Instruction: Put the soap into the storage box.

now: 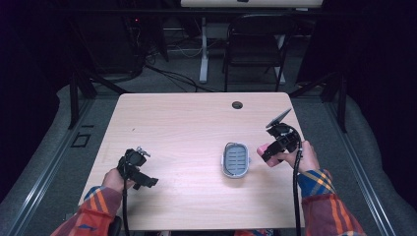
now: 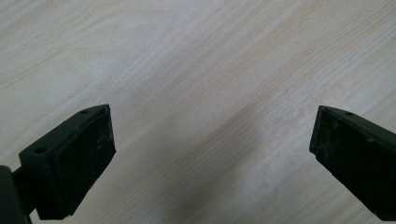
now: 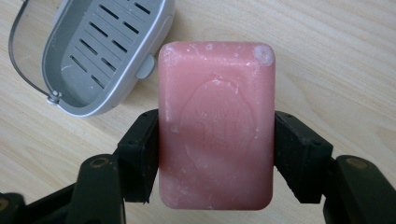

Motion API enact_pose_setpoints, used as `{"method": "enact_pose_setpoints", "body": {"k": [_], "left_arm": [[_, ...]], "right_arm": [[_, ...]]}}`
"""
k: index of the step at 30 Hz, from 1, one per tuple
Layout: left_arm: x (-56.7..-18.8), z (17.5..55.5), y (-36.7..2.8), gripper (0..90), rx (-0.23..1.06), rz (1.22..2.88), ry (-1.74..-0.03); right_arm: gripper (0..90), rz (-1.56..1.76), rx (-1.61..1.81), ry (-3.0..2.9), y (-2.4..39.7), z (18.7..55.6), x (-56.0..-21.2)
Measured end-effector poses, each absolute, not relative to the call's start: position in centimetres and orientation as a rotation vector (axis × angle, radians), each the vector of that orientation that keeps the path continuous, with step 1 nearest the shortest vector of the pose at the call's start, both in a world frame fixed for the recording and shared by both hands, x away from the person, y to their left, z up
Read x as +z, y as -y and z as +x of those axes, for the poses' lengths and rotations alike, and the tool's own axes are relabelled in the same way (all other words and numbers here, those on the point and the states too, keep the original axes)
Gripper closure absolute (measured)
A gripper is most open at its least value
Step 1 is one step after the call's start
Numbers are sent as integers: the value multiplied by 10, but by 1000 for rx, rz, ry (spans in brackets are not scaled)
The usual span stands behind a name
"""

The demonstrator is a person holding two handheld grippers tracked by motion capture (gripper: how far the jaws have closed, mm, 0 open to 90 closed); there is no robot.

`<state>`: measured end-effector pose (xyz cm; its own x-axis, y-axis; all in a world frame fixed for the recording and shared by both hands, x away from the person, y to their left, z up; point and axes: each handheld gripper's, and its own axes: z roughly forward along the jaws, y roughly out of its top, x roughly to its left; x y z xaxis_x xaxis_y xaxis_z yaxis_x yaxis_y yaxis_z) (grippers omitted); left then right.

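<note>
A pink bar of soap (image 3: 216, 125) is pinched between the jaws of my right gripper (image 3: 216, 151), which is shut on its two long sides. In the high view the right gripper (image 1: 268, 150) holds the pink soap (image 1: 262, 147) just above the table, to the right of the grey slotted soap dish (image 1: 235, 160). The same soap dish (image 3: 100, 51) lies up and to the left in the right gripper view, with nothing in it. My left gripper (image 1: 142, 182) rests low over the table's front left, and its jaws stand wide apart over bare wood (image 2: 212, 144).
The light wooden table (image 1: 187, 128) has a round cable hole (image 1: 237, 104) near its far edge. A black folding chair (image 1: 255, 46) and a white desk leg (image 1: 203, 49) stand beyond the table. Metal rails run along the floor on both sides.
</note>
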<state>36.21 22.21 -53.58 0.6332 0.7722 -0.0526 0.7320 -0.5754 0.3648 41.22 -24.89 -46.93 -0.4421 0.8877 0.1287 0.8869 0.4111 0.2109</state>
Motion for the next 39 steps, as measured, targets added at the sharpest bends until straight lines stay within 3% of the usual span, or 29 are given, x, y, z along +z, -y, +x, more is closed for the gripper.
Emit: {"method": "enact_pose_setpoints", "body": {"k": [39], "left_arm": [[-536, 364, -218, 1, 163, 2509, -1189]], "right_arm": [[372, 1590, 417, -2662, 219, 413, -456]]}}
